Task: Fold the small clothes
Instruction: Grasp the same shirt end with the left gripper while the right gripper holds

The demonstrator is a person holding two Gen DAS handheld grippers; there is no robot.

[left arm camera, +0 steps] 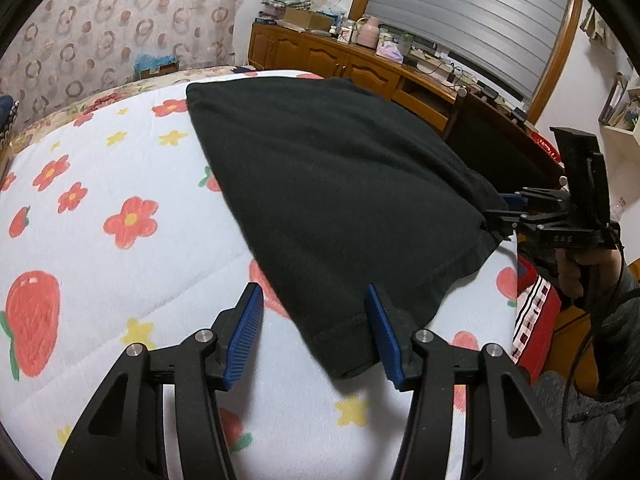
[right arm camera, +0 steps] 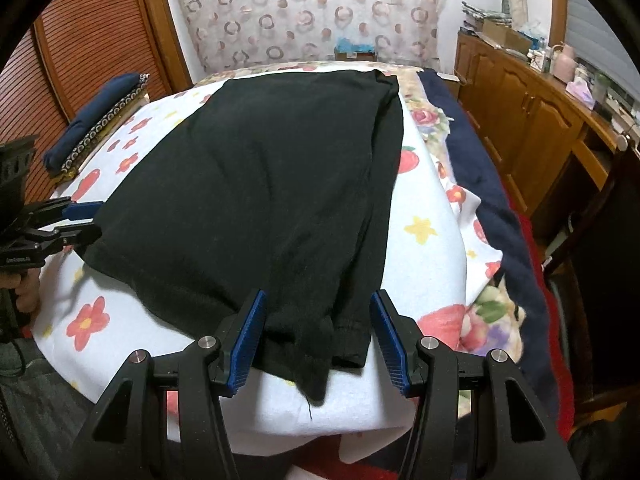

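A black garment [left arm camera: 332, 200] lies flat on a white blanket printed with red flowers and strawberries [left arm camera: 100, 216]. My left gripper [left arm camera: 316, 332] is open, its blue pads either side of the garment's near left corner. My right gripper [right arm camera: 318, 340] is open around the near right hem corner of the garment [right arm camera: 264, 184], which hangs a little over the blanket's [right arm camera: 424, 280] edge. The right gripper also shows in the left wrist view [left arm camera: 502, 216] at the garment's right corner. The left gripper shows in the right wrist view [right arm camera: 86, 220] at the garment's left corner.
A wooden cabinet [left arm camera: 340, 60] cluttered with boxes and bottles runs along the wall beyond the bed; it also shows in the right wrist view [right arm camera: 532, 120]. A folded dark blue item [right arm camera: 96, 120] lies at the bed's far left. A dark chair back [left arm camera: 492, 148] stands right of the bed.
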